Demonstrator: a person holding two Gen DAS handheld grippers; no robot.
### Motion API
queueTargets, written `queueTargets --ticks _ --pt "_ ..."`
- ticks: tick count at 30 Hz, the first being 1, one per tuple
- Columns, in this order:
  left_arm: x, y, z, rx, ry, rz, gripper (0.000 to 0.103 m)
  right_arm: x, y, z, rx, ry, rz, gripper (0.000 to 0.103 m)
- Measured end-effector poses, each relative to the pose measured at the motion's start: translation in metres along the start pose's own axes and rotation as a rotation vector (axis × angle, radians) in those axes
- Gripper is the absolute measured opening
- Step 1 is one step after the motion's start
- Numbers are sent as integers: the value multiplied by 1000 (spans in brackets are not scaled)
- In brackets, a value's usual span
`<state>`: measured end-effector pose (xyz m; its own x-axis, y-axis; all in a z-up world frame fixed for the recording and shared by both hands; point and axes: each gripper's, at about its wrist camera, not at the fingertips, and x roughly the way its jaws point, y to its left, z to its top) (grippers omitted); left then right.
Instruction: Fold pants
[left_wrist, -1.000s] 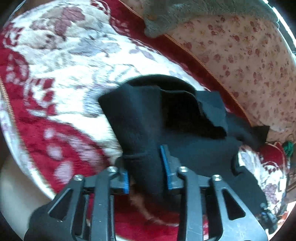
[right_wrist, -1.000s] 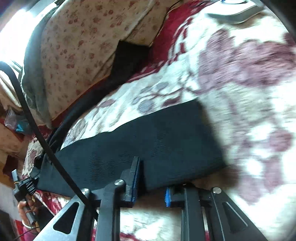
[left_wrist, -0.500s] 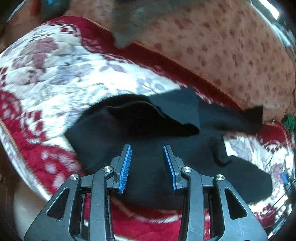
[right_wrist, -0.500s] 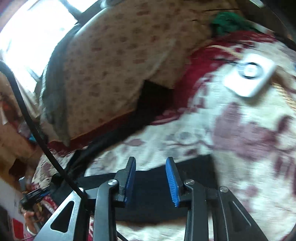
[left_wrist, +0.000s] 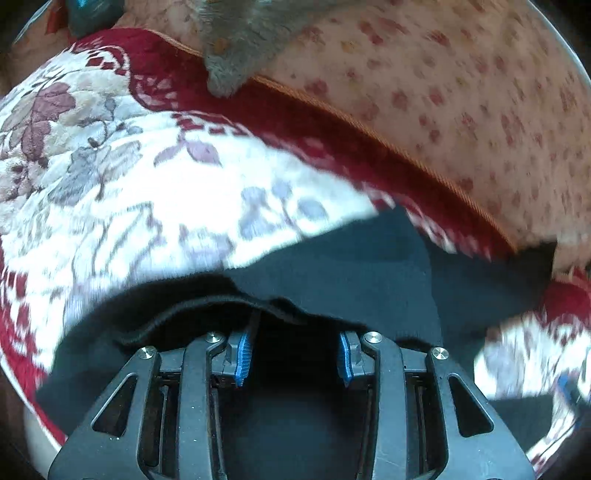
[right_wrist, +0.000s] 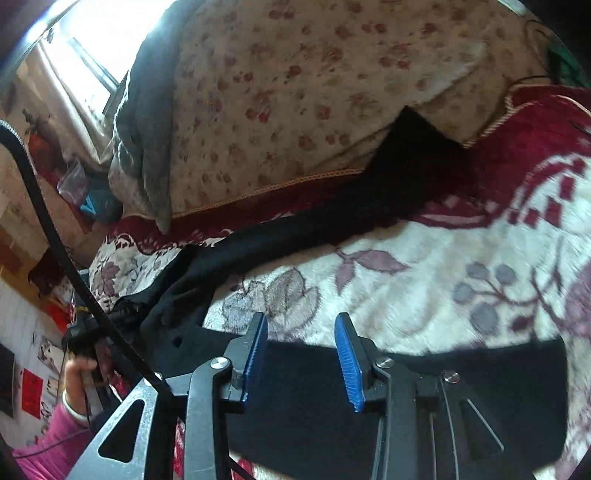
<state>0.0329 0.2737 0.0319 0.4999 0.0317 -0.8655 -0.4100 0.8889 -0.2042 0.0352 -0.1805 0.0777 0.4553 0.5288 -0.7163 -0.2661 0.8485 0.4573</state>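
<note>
— Where are the pants?
— The black pants (left_wrist: 332, 266) lie spread on my floral bed cover (left_wrist: 122, 177).
— Jaws?
— My left gripper (left_wrist: 293, 354) and right gripper (right_wrist: 301, 356) both hover over them, jaws apart, holding nothing.

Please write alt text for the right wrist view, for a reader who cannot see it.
The open right gripper hangs above black pants lying on a floral red and white blanket. A flowered cushion stands behind.
</note>
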Motion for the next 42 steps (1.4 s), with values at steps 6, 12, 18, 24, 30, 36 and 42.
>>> queueTargets --ticks 6,12,18,24,30,36,42 --pt "3 29 41 -116 -39 6 34 31 -10 26 -16 27 -20 45" --pt "-15 27 53 -48 -76 -7 34 43 -30 64 -65 43 -70 48" --pt "-4 -10 63 174 -49 -72 38 58 -28 109 -270 110 -87 51" --pt "17 -41 74 373 11 -197 55 75 -26 131 -556 193 -164 51" --pt "26 -62 83 496 56 -303 56 106 -25 120 -643 305 -106 51" --pt "27 -78 77 638 70 -328 56 143 -28 112 -685 358 -71 51" --pt "33 -98 68 775 87 -302 56 156 -6 103 -783 325 -84 8"
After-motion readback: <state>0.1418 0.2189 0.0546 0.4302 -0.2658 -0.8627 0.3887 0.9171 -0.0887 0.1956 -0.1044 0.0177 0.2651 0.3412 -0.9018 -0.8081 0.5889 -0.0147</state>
